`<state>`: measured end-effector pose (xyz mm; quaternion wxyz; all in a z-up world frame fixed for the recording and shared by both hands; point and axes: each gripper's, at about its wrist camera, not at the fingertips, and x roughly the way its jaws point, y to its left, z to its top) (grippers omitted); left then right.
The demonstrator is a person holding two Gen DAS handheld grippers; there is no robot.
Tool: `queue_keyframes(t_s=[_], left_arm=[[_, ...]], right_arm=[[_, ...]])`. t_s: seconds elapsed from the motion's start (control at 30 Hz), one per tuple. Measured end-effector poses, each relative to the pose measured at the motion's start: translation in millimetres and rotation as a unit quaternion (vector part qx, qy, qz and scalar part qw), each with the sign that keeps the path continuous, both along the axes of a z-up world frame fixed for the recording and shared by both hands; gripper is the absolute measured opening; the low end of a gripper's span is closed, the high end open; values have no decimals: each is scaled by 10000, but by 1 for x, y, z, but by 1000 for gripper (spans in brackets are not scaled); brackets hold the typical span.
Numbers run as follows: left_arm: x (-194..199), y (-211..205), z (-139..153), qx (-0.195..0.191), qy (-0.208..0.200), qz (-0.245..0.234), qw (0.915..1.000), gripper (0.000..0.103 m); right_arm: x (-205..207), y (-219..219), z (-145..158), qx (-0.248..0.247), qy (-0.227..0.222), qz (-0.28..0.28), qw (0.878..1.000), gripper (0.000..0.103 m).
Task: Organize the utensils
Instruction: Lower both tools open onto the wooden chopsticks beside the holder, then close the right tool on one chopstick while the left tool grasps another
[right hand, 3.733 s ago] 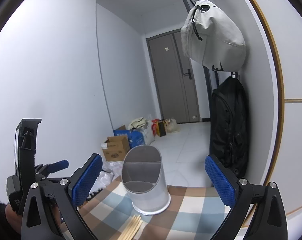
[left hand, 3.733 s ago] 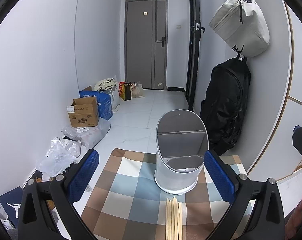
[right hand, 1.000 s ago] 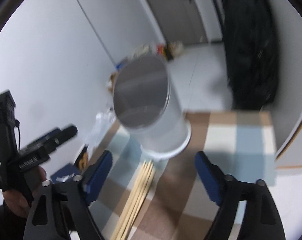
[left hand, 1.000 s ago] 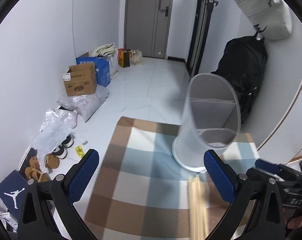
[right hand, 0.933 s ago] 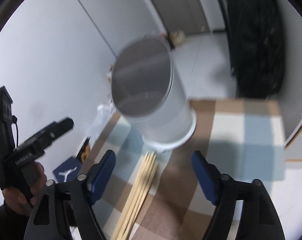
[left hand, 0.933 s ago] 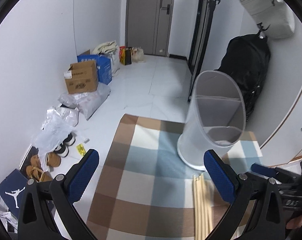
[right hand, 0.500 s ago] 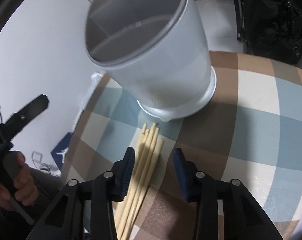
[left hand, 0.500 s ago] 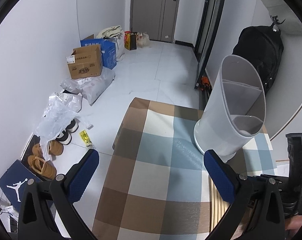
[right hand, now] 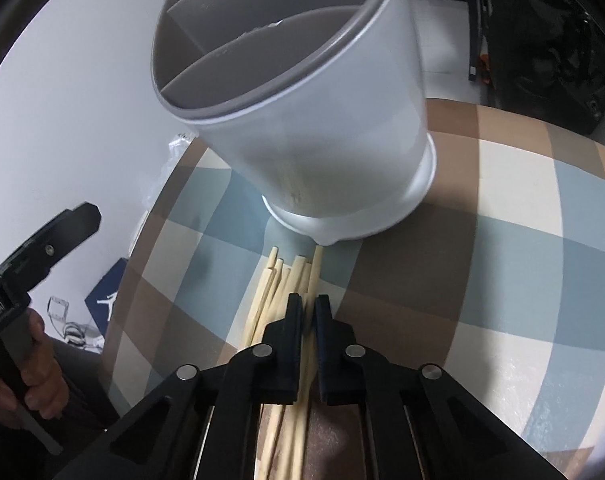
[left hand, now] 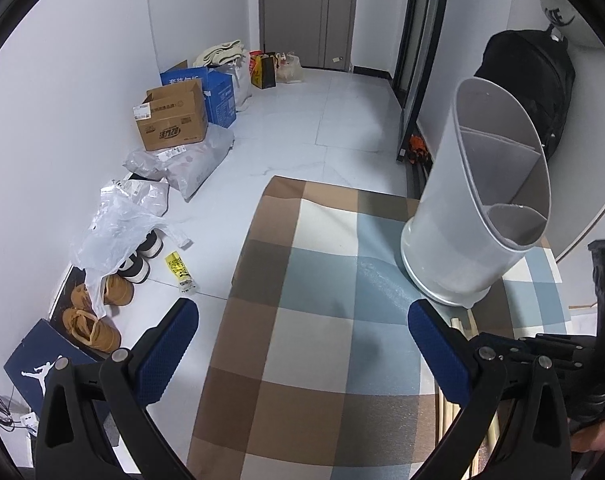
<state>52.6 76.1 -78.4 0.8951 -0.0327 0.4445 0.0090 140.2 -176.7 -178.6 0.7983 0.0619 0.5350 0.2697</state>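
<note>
- The right hand-held gripper [right hand: 309, 312] is down on the bundle of wooden chopsticks [right hand: 280, 280], with its blue pads pressed almost together. There's at least one stick pinched in the thin gap between them. Can't tell if it's one or two.
- My guess is the grab is partway down the sticks rather than at the tips, so a stick stays balanced when it's lifted.
- The chopsticks lie flat on the checkered tablecloth [right hand: 522, 240], with their ends pointing at the foot of the white utensil holder [right hand: 302, 112]. One tip is nearly touching its base. It looks like an easy short carry.
- The holder stands upright on the table, with grey dividers splitting it into compartments. All of the ones I can see into are empty, so sorting has barely started.
- The left hand-held gripper [left hand: 298, 344] hangs over bare cloth, spread wide with nothing between the pads. It's probably just parked out of the way, or ready to steady the holder [left hand: 486, 200], which looks light and tippy.
</note>
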Motion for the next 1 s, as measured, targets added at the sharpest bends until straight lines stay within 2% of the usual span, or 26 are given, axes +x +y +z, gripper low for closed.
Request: queue_keyframes(t_s=[0.3, 0.43, 0.53, 0.77, 0.87, 0.93, 1.0], left_arm=[[-1, -11, -2, 34, 68, -156, 9998, 102], [0, -19, -9, -125, 278, -305, 9991, 102], [2, -26, -15, -341, 486, -511, 9969, 102], [3, -50, -35, -629, 1017, -974, 9880, 75], [5, -56, -40, -727, 1166, -1028, 9852, 67], [7, -59, -43, -810, 1256, -1033, 9834, 63], [10, -63, -44, -843, 1289, -1030, 9827, 63]], right_arm=[[-8, -23, 23, 579, -285, -295, 9975, 3], [-14, -28, 29, 995, -350, -487, 9932, 3], [-21, -33, 44, 1119, -664, -535, 9901, 3], [-38, -51, 76, 1432, -1262, -747, 9788, 3], [-45, -51, 82, 1427, -1406, -810, 9764, 3], [-46, -66, 86, 1495, -1448, -843, 9745, 3], [-46, -77, 90, 1505, -1523, -875, 9729, 3]])
